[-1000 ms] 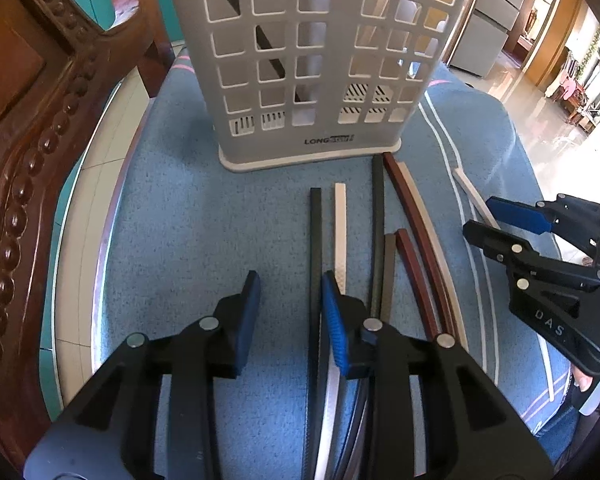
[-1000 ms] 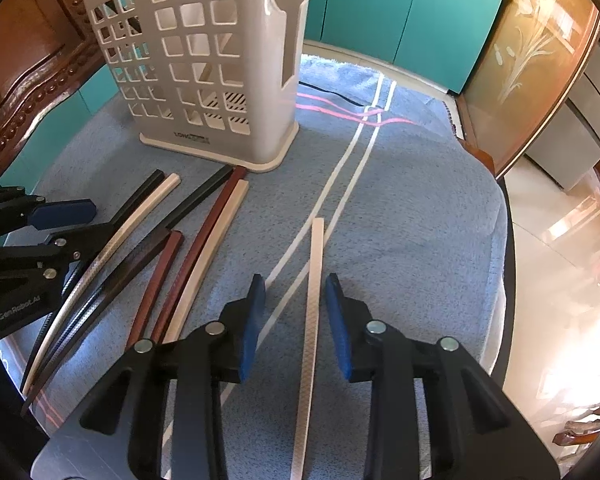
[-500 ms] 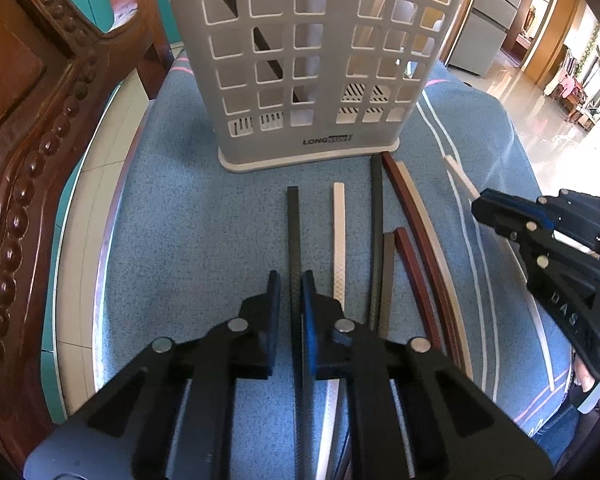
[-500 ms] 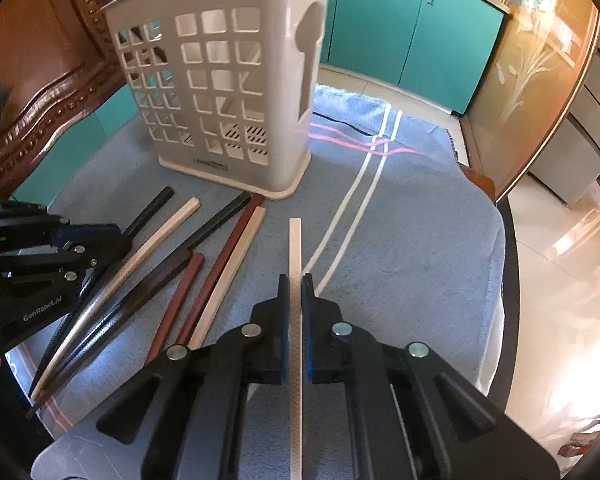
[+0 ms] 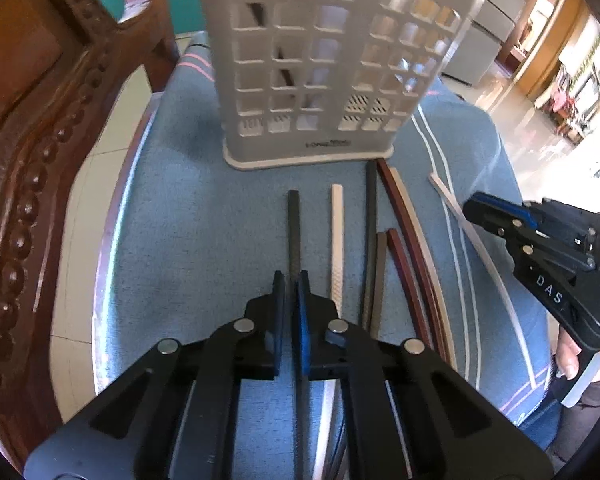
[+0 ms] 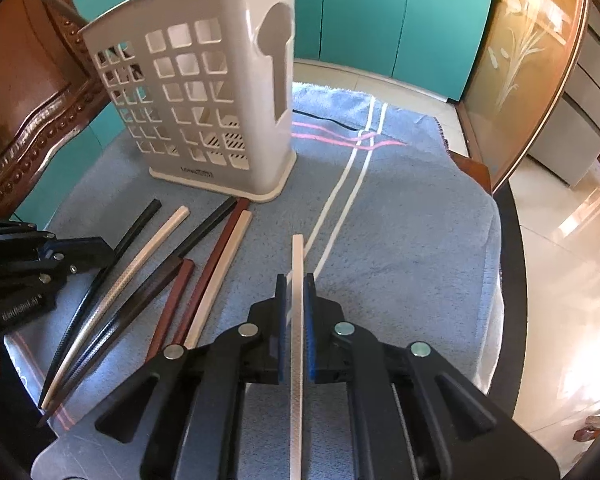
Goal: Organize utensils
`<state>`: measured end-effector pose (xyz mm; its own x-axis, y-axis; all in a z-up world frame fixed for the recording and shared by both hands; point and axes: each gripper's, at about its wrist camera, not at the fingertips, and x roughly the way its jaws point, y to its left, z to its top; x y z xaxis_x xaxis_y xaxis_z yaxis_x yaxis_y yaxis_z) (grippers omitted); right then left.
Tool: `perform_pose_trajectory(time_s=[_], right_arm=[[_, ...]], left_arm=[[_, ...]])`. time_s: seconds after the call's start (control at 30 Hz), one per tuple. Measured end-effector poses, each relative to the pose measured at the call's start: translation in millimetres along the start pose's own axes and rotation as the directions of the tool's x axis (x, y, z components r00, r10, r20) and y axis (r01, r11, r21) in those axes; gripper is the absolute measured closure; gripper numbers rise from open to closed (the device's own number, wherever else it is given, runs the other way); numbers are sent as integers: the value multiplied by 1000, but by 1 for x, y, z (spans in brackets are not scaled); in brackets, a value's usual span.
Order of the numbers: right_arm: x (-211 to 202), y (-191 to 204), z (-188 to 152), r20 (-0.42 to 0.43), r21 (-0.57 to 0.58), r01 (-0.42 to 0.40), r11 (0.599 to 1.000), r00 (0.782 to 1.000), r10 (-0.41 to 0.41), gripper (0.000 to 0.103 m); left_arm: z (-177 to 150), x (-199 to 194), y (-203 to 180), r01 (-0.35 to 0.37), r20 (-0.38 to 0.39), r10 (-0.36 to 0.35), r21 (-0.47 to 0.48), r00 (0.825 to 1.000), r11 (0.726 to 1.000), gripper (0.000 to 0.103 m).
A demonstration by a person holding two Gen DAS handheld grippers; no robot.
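We are at the pickup step: our left gripper (image 5: 291,280) is clamped on the black chopstick (image 5: 293,232), our right gripper (image 6: 296,284) on the white chopstick (image 6: 297,264). Next, we judge, both need lifting and tipping upright over the holder (image 6: 204,112).

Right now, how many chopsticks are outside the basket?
8. One black chopstick in the left gripper, one white chopstick in the right gripper, six loose chopsticks on the cloth between them. More may be hidden inside the basket.

Eight chopsticks (image 5: 337,240) lay on one towel (image 6: 400,240): three black/dark, two red-brown, three white/cream (count included the black chopstick (image 5: 293,232) in the left gripper (image 5: 291,280) and the white chopstick (image 6: 298,256) in the right gripper (image 6: 296,280)). There was one basket (image 5: 320,60), with at least one dark stick (image 5: 283,55) inside.
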<state>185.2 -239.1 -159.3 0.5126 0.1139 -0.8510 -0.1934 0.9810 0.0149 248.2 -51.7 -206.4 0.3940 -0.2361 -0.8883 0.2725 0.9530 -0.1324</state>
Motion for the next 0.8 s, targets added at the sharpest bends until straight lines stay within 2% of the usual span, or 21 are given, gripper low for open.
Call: perform_pose_trajectory(time_s=[0.07,0.13,0.17,0.2,0.23,0.27,0.33,0.47,0.67,0.73,0.8], right_arm=[[0,-2,0,-10,0,-4,1000,1000,4,94],[-1,-5,1,-12,7,-5,1000,1000,5,87],[0,-7,3,-11,14,-5,1000,1000,5,79],[-1,-9,3,-9,24,-10,1000,1000,10,74],[-1,-10,4,-10,29,-19,999,1000,19,74],[1,-11,5,-12,31,-24,999,1000,24,74],[3,-8,5,-17,21,-22,1000,1000,23,74],[8,-1,1,-31,4,2,1000,1000,-2,74],[24,7,0,-60,-10,32,999,998,-32,74],[25,10,1,-58,-17,33,999,998,-33,76],[26,13,2,-59,-17,17,1000,998,-18,90]], left_arm=[[2,-2,9,14,1,-14,-30,1000,999,96],[3,-4,18,28,4,-28,-60,1000,998,96],[4,-3,21,30,5,-30,-68,1000,997,95],[6,-3,24,31,7,-31,-75,1000,997,93],[7,-3,26,34,9,-34,-80,999,996,88],[9,-3,26,41,12,-40,-82,999,996,82],[8,-6,26,43,14,-42,-71,999,997,80],[11,3,8,10,8,-9,-18,1000,1000,80],[19,17,-2,-54,8,54,5,998,999,79],[21,19,-5,-73,12,73,13,997,997,79],[22,19,-9,-102,18,102,26,995,994,79]])
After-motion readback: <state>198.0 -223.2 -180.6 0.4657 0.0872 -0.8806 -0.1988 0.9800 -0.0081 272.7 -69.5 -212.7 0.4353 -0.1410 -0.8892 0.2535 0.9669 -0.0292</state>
